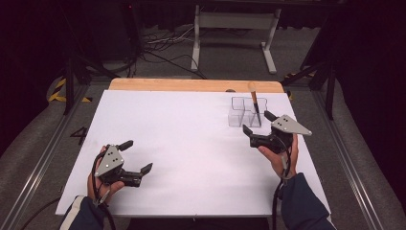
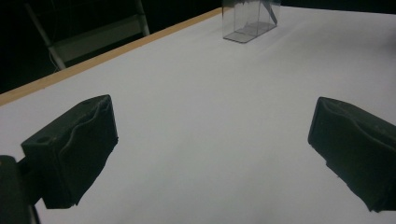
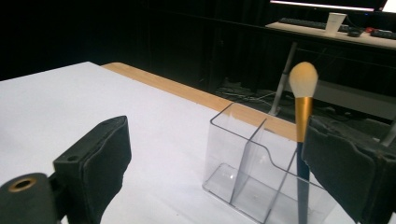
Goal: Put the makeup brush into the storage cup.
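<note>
A clear plastic organiser (image 1: 245, 112) with a divider stands at the far right of the white table top (image 1: 191, 143). A makeup brush (image 1: 254, 103) with a dark handle, gold ferrule and pale bristles stands upright in its right compartment. In the right gripper view the organiser (image 3: 252, 177) and brush (image 3: 302, 126) sit just beyond the open jaws. My right gripper (image 1: 257, 123) is open, just in front of the organiser, holding nothing. My left gripper (image 1: 137, 155) is open near the front left, empty. The left gripper view shows the organiser (image 2: 250, 21) far off.
A bare wooden strip (image 1: 191, 85) runs along the table's far edge. Beyond it are cables on the floor and a white desk frame (image 1: 234, 28). Metal rails (image 1: 43, 158) flank the table on both sides.
</note>
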{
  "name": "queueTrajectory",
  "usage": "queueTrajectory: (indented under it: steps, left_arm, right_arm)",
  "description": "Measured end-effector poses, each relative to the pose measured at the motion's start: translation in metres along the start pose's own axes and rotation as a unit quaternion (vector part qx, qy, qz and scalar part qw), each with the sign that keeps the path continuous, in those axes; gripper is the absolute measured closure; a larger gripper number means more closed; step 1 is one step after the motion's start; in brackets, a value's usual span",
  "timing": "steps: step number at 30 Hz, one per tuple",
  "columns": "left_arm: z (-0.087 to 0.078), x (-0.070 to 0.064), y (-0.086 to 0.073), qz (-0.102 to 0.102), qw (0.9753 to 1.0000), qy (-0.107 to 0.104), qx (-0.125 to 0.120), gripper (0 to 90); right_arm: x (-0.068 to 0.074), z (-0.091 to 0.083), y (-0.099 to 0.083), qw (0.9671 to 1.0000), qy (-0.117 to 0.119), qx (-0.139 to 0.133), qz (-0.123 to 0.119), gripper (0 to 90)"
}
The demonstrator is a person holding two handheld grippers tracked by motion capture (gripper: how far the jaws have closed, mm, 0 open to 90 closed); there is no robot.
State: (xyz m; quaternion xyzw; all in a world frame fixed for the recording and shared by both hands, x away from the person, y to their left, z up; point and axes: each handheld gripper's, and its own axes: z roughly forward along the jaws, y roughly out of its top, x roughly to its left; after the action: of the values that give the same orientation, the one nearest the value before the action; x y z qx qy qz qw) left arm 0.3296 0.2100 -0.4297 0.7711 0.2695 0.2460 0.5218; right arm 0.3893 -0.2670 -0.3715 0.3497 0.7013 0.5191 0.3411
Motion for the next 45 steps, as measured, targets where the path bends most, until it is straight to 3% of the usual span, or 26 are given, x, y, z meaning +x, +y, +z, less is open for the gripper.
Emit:
queueTrajectory:
  steps: [9,14,21,45]
  left_arm:
    - [0.0,-0.001,0.0,0.001,1.0,0.0,0.0,2.2]
    - [0.0,0.0,0.0,0.001,1.0,0.001,0.001,2.2]
    - [0.001,-0.001,0.0,0.002,1.0,0.001,0.0,2.2]
    - [0.002,-0.002,0.0,0.007,1.0,-0.004,0.004,2.2]
  right_arm:
    - [0.015,-0.001,-0.003,0.9995,0.014,0.005,-0.029,8.7]
    - [0.019,-0.003,-0.006,0.9994,0.022,-0.001,-0.026,8.6]
    - [0.029,-0.007,-0.008,0.9987,0.024,-0.01,-0.045,8.8]
    - [0.036,-0.022,-0.019,0.9966,0.03,-0.004,-0.077,8.7]
